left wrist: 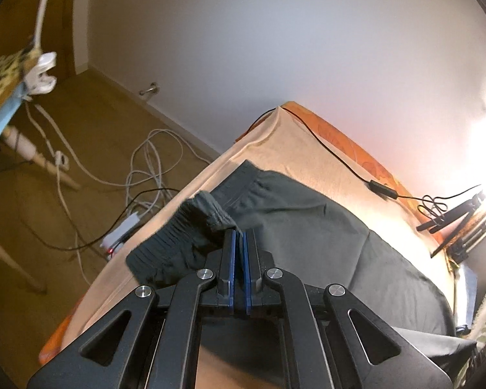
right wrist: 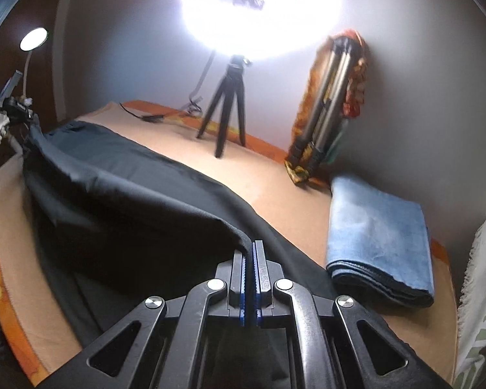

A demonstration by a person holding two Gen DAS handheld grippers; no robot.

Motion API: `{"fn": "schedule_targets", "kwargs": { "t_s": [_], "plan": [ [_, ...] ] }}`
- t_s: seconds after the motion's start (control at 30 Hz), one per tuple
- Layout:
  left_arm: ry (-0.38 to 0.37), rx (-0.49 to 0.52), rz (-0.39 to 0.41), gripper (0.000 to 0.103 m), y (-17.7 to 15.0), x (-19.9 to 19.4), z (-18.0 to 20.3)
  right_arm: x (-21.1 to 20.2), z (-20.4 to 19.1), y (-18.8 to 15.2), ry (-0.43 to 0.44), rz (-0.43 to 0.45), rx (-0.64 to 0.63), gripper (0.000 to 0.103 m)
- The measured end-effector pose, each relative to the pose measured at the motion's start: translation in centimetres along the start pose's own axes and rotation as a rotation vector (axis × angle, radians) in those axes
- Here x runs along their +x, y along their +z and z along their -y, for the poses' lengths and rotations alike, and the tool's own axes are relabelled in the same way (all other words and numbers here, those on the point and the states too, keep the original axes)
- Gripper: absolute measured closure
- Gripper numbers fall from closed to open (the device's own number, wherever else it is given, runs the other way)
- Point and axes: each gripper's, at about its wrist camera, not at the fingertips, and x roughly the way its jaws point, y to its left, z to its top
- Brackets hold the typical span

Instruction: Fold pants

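The left gripper (left wrist: pixel 239 236) is clenched on the gathered elastic waistband of the dark pants (left wrist: pixel 307 220), lifting it clear of the beige sheet (left wrist: pixel 311 149), while the right gripper (right wrist: pixel 250 248) is pinched on a fabric edge at the other end, raised so the cloth sags between them. Beyond the pants, bare sheet runs to a small black tripod (right wrist: pixel 225 123) and a folded blue towel (right wrist: pixel 379 230) by the wall.

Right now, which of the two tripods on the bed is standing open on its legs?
The small black tripod under the bright lamp stands with legs spread. The larger silver tripod is folded and leans in the corner.
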Motion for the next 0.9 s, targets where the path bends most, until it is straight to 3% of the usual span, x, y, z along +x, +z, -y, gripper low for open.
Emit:
{"fn": "schedule_targets", "kwargs": {
  "t_s": [0.3, 0.37, 0.4, 0.47, 0.7, 0.9],
  "plan": [
    [0.006, 0.048, -0.040, 0.099, 2.2, 4.6, 2.4, 3.5, 1.9, -0.6, -0.021, -0.082, 0.015, 0.102],
    [-0.013, 0.061, -0.038, 0.083, 2.5, 4.5, 2.3, 4.1, 1.9, -0.8, -0.023, -0.096, 0.007, 0.102],
    [-0.020, 0.070, -0.031, 0.065, 2.6, 4.2, 2.0, 4.3, 1.9, -0.9, -0.024, -0.102, 0.003, 0.102],
    [-0.014, 0.080, -0.011, 0.055, 2.8, 3.5, 0.9, 4.8, 2.0, -1.0, -0.022, -0.112, -0.003, 0.102],
    [-0.034, 0.051, -0.023, 0.055, 3.0, 2.8, -4.0, 5.5, 2.1, -1.0, -0.016, -0.124, 0.004, 0.102],
    [-0.033, 0.198, -0.064, 0.055, 1.5, 4.6, -1.9, 5.5, 1.6, -0.7, -0.019, -0.121, -0.004, 0.102]
  ]
}}
